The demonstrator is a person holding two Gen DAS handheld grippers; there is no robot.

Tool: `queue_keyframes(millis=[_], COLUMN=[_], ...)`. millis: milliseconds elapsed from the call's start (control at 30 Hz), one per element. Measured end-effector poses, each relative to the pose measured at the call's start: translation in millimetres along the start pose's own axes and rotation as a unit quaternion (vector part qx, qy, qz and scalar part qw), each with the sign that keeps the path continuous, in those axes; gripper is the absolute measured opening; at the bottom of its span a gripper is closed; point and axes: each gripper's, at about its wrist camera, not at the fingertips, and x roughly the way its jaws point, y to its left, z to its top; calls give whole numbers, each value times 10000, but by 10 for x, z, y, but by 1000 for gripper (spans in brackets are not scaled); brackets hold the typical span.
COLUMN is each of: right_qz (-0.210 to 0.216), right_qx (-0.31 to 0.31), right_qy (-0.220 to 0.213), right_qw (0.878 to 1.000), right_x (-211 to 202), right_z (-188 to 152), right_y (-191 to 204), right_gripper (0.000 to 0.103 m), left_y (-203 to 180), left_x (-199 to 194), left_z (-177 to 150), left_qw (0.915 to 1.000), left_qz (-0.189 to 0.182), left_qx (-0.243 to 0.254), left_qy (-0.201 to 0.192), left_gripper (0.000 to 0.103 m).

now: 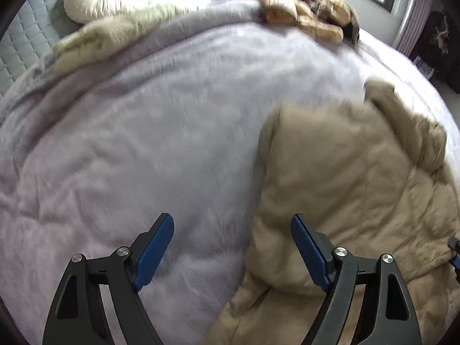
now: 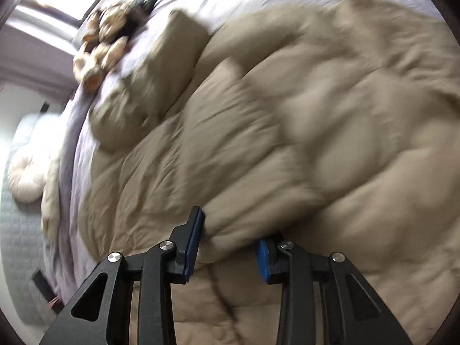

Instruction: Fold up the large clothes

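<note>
Blue-padded right hand-held gripper (image 2: 230,247) pinches the puffy beige quilted coat (image 2: 287,143); left hand-held gripper (image 1: 233,247) spread, empty. Folding looks barely begun.

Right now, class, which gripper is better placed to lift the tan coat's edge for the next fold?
Right. The right gripper has a bunched fold of the tan coat between its pads. The left gripper is open over the lilac blanket, at the coat's edge, holding nothing.

No legible text, label, brand, number or sign in either view. None readable on the beige coat (image 2: 287,132), the bedspread (image 1: 149,132) or the blue pads (image 1: 155,253).
</note>
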Motion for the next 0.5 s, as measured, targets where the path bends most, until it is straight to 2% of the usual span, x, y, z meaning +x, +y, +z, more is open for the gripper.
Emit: queue_keyframes(millis=[133,233,300,400,500], right_qz=[-301,-423,-367,-120,-271], right_qx=[-133,-479,-764,-1247,-1505], right_qy=[-472,-894,-994,-668,-317], right_qw=[9983,9939,9914,9899,9877], right_x=[-317,-508,-490,-315,-53], right_z=[94,121,89,83,27], right_y=[-84,3,-46,164,168], right_gripper=[39,38,35,33,31], left_y=[-104,-231,-320,-371,-361], left_x=[33,337,564,690,708], left_z=[339,525,527,483,463], left_qw=[9994,9996,9988,9987,9990], left_qz=[48,56,270,370,381], left_qx=[178,274,398,336,230], left_qy=[-281,-109,-41,57,17], left_gripper=[85,85,85,85,85])
